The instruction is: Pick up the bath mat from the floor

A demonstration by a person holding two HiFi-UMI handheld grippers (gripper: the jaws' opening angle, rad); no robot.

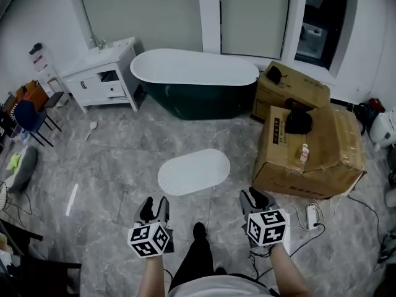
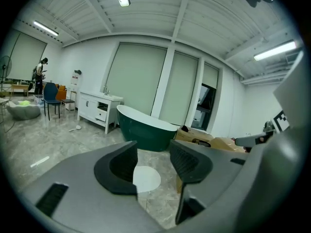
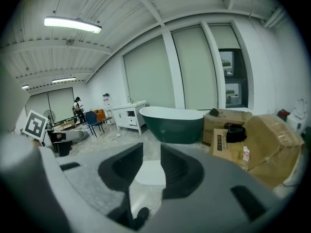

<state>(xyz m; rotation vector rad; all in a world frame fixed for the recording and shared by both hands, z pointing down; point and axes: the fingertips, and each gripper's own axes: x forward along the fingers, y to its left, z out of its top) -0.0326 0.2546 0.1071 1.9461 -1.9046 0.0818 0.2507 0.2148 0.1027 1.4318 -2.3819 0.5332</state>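
Near the middle of the head view we see the white oval bath mat (image 1: 193, 172). It lies flat on the grey marble-veined tile floor (image 1: 124, 159), with rounded ends and a faintly dotted surface.

Both grippers sit low in that frame, well short of the mat. The left gripper (image 1: 154, 203) is at lower left and the right gripper (image 1: 258, 197) at lower right. In the left gripper view we find its dark ribbed jaws parted with nothing between them, and the mat shows through the gap, further off on the floor. In the right gripper view the jaws stand closer together but also apart and empty, with the mat again beyond them.

Above the mat in the head view stands the dark green freestanding bathtub with a smooth white rim (image 1: 195, 82). At upper left is the white vanity cabinet (image 1: 102, 79). Right of the mat, the large brown taped cardboard box (image 1: 322, 159) crowds in, its near corner close to the mat's right end. A black object (image 1: 298, 121) and a small bottle (image 1: 304, 153) rest on top of it. The white power strip (image 1: 311, 214) and its cables lie on the floor beside the right gripper. Between the two grippers we see the black shoe (image 1: 199, 230).
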